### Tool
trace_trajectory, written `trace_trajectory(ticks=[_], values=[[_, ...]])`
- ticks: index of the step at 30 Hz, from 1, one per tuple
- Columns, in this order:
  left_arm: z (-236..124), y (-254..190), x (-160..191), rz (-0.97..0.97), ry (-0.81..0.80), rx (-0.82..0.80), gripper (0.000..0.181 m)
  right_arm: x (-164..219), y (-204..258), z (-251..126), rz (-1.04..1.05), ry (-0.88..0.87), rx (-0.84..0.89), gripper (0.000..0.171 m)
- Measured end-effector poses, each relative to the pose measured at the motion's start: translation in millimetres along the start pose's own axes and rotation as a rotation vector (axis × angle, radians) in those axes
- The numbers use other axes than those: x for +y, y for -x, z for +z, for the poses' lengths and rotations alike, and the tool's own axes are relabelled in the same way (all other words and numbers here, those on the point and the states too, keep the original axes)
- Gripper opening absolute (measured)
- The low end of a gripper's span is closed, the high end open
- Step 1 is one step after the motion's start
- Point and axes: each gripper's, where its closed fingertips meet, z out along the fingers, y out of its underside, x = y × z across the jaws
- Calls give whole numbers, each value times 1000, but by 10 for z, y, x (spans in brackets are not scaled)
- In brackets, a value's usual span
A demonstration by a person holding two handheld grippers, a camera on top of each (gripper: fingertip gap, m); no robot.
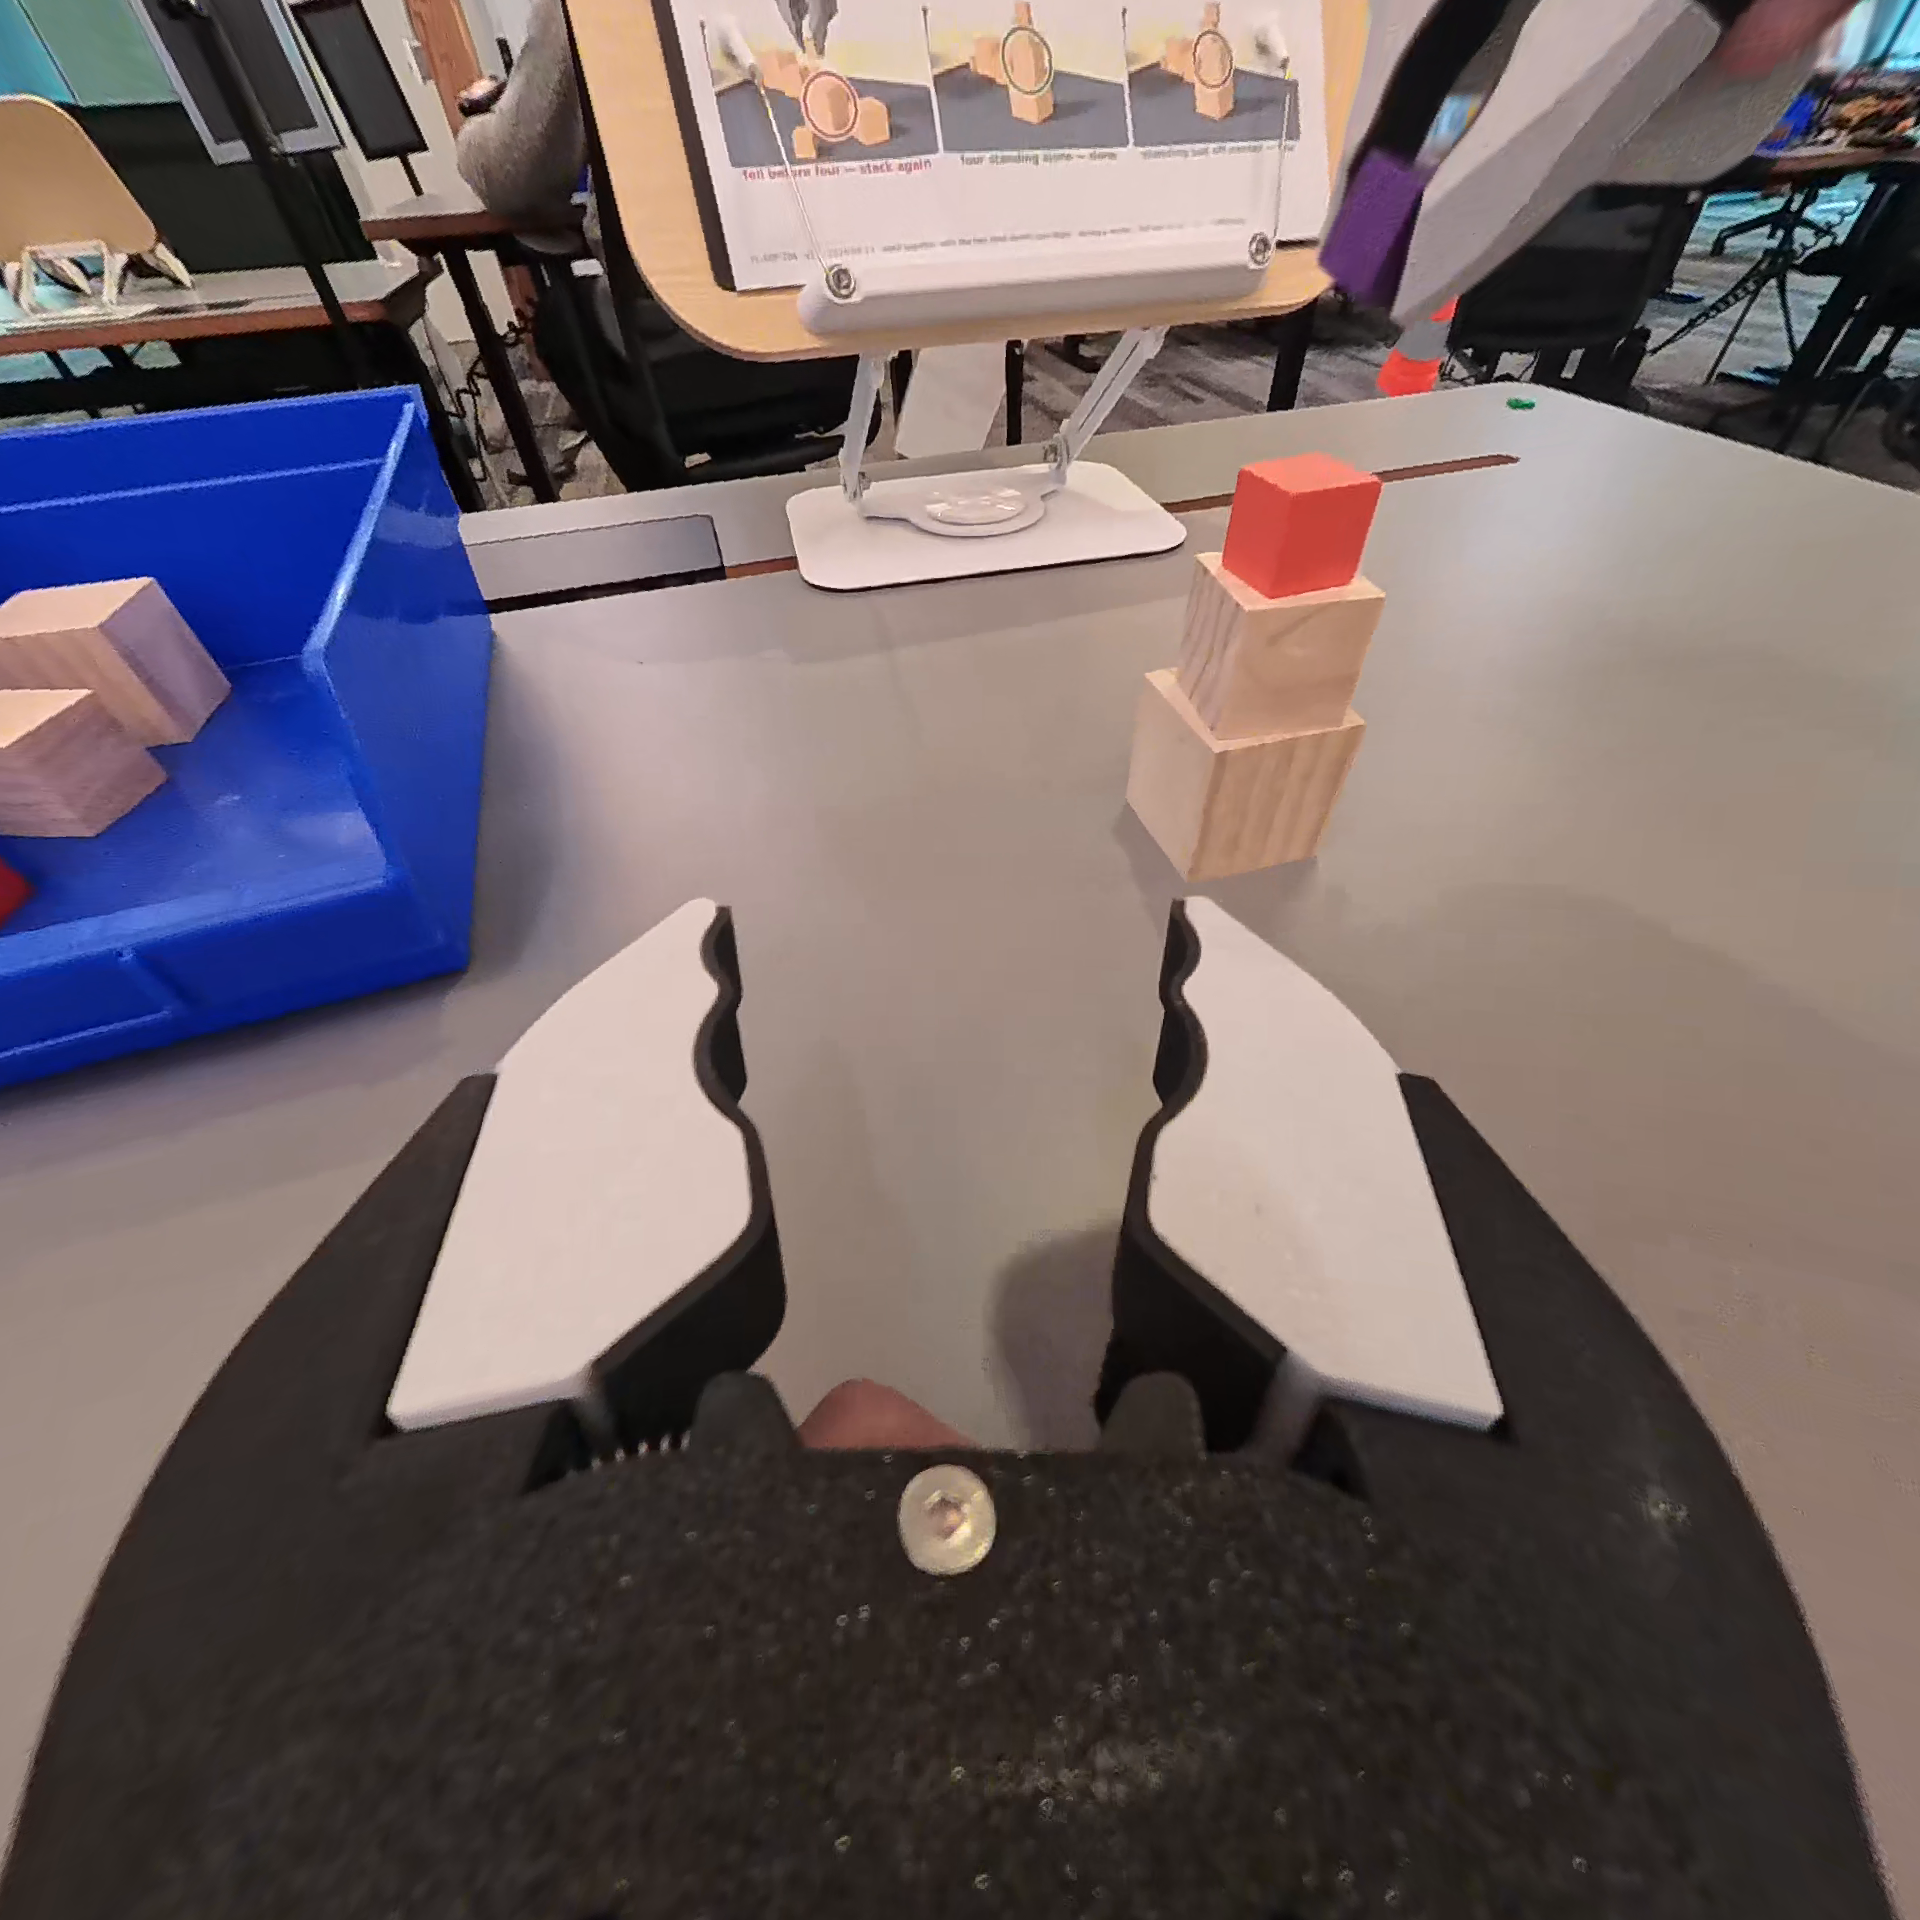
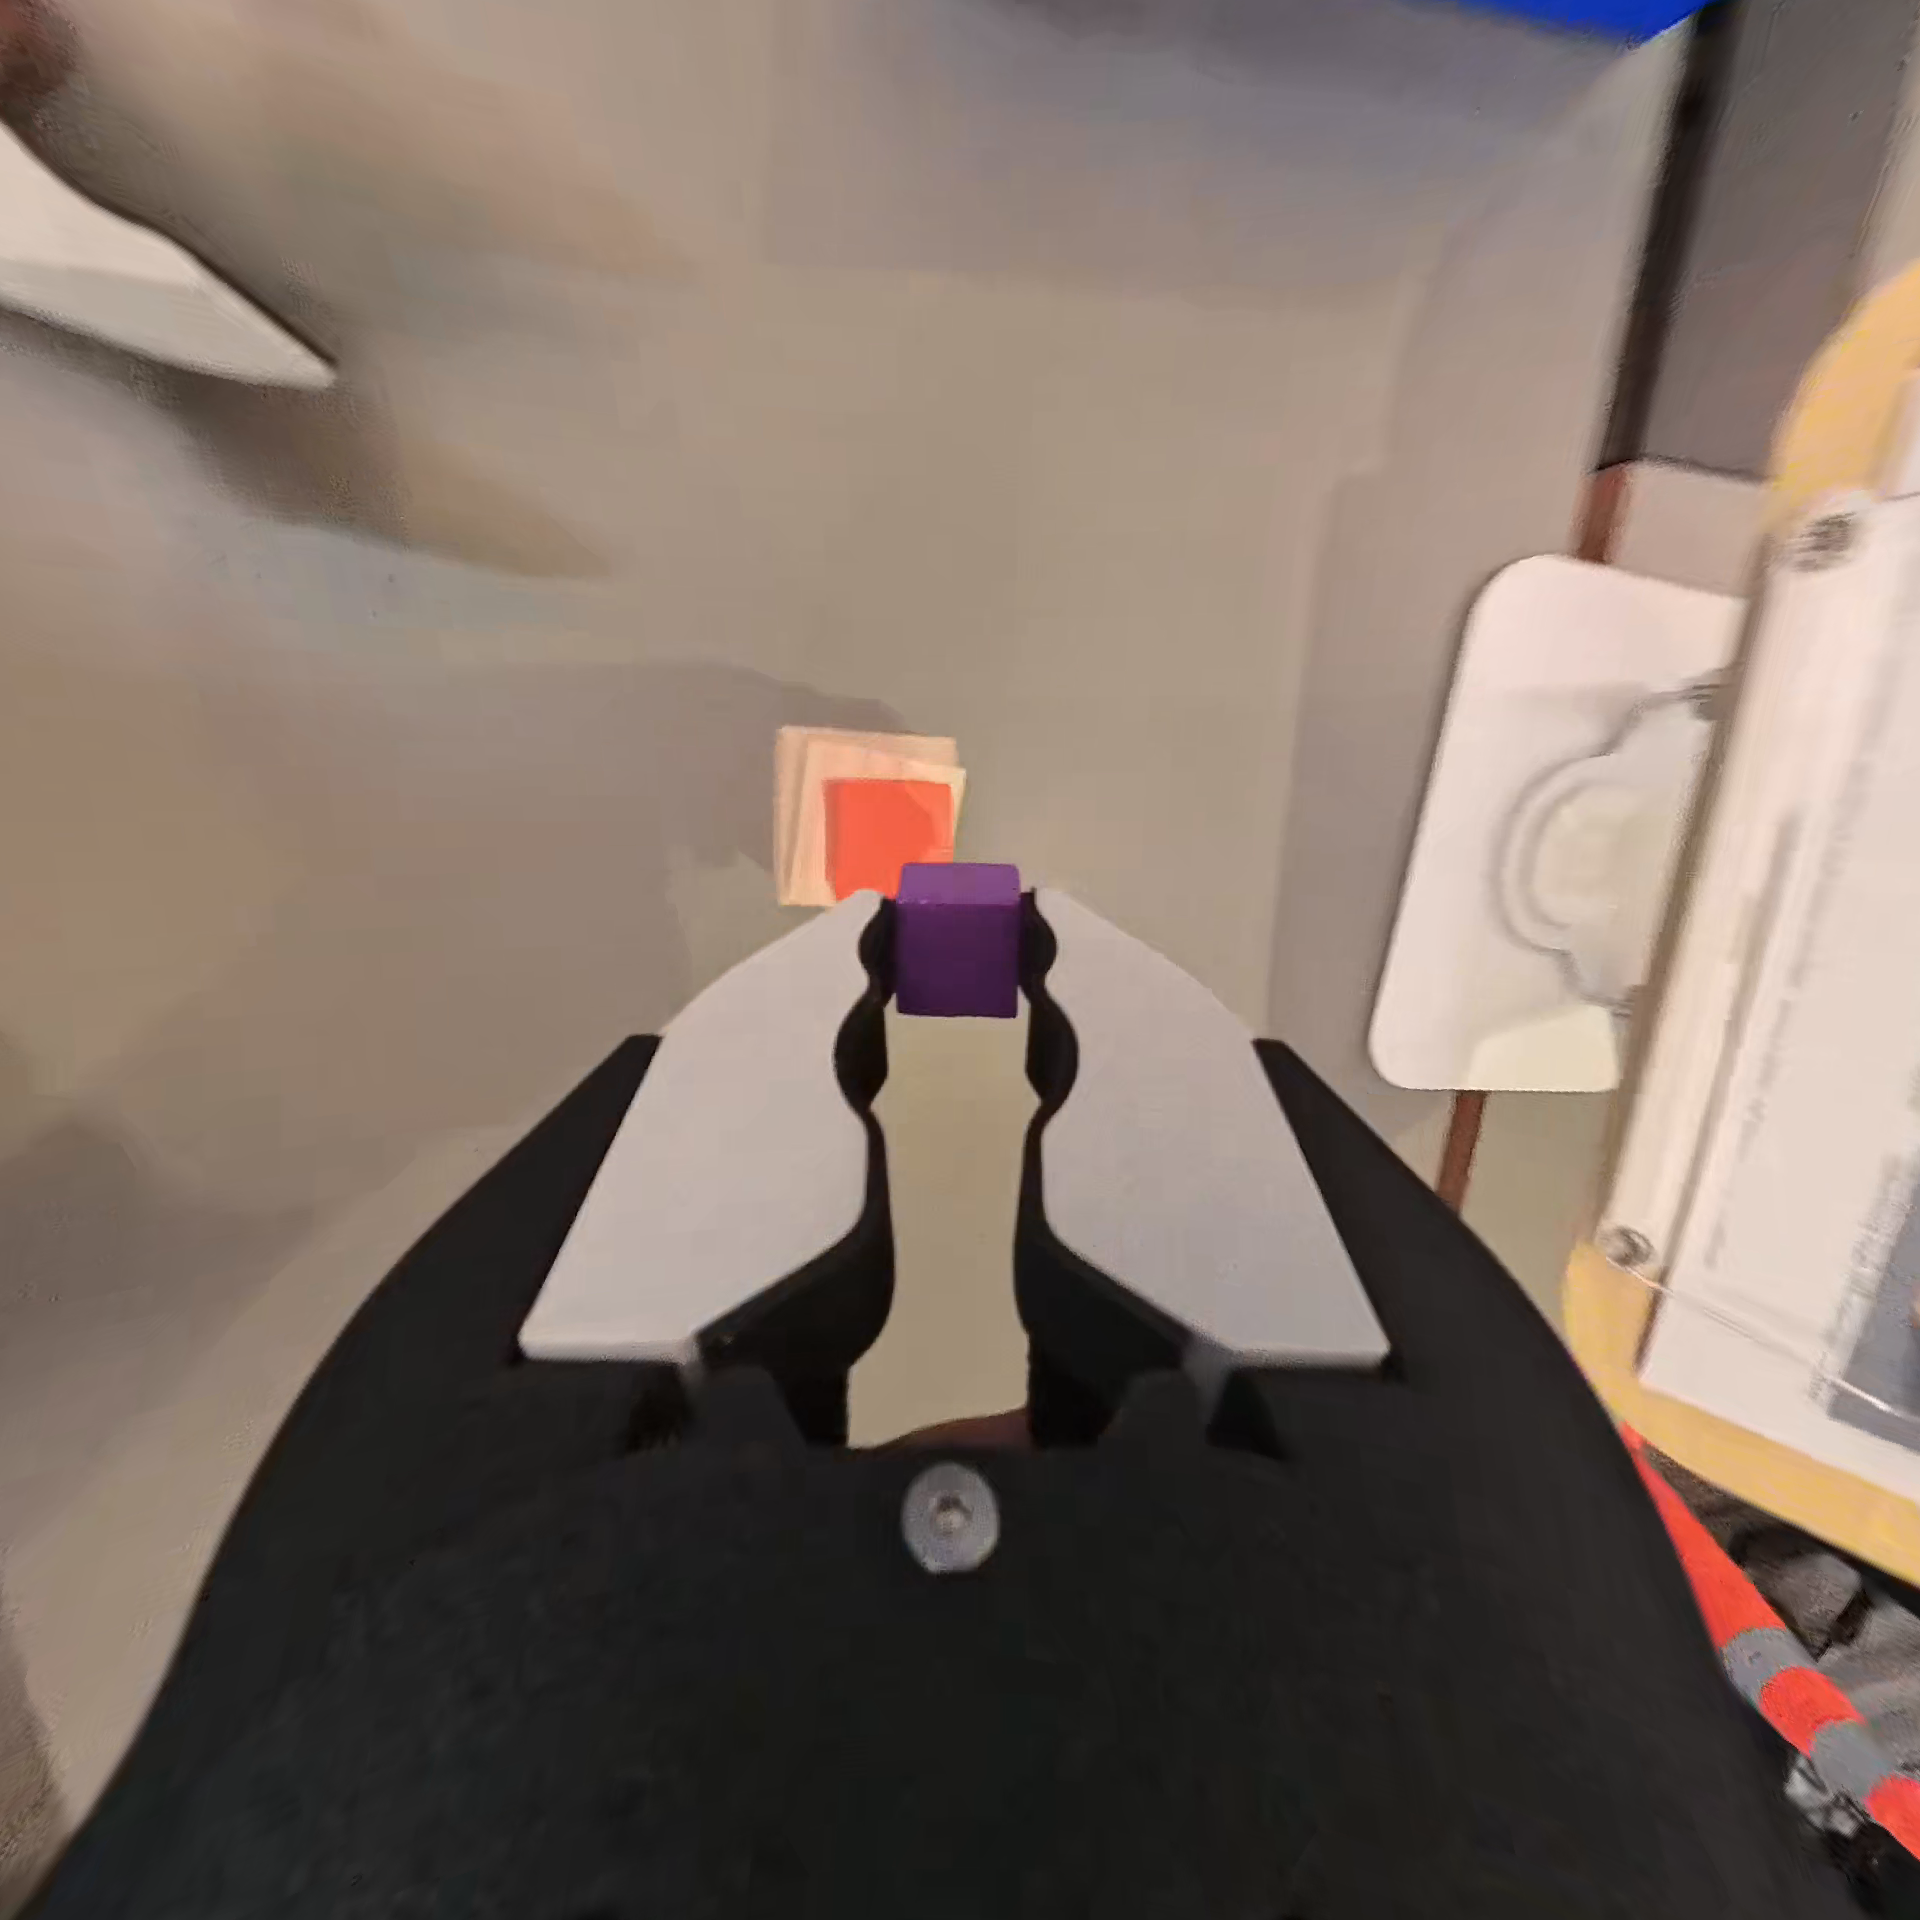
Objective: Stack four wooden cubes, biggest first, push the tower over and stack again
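A tower of three cubes stands on the grey table (image 1: 831, 748): a large plain wooden cube (image 1: 1242, 790) at the bottom, a smaller plain cube (image 1: 1283, 655) on it, and a red cube (image 1: 1301, 525) on top. My left gripper (image 1: 951, 920) is open and empty, low over the table in front and to the left of the tower. My right gripper (image 2: 956, 909) is shut on a small purple cube (image 2: 954, 940) and holds it high above the tower, looking down on the red cube (image 2: 883, 847). It also shows in the left wrist view (image 1: 1382, 239) at the upper right.
A blue bin (image 1: 312, 644) at the left holds two plain wooden cubes (image 1: 104, 665) and part of a red one. A white stand (image 1: 987, 520) with an instruction board (image 1: 987, 135) sits at the table's far edge behind the tower. The left gripper's finger (image 2: 156, 291) shows blurred at the upper left.
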Motion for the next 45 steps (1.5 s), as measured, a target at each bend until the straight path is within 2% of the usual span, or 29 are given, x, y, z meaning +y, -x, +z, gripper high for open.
trace_trajectory(ticks=[7, 27, 31, 34, 39, 42, 45], values=[[19, 46, 10, -69, 9, 23, 77, -16, 102, 264, 18, 41, -96, 22], [55, -14, 50, -47, 42, 54, 76, -10, 130, 307, 35, 109, -192, 22], [51, -17, 47, -47, 39, 55, 76, -52, 99, 218, 45, 65, -174, 38], [47, -24, 41, -48, 36, 62, 76, -102, 16, -37, 59, -31, -93, 42], [-40, -80, 59, -21, 56, 103, 76, -58, 162, -588, 90, -336, 177, 39], [-141, -104, 148, 20, 107, 133, 75, 226, 479, -614, 197, -469, 337, 37], [-228, -65, 186, 24, 122, 122, 74, 582, 759, -453, 438, -580, 470, 36]])
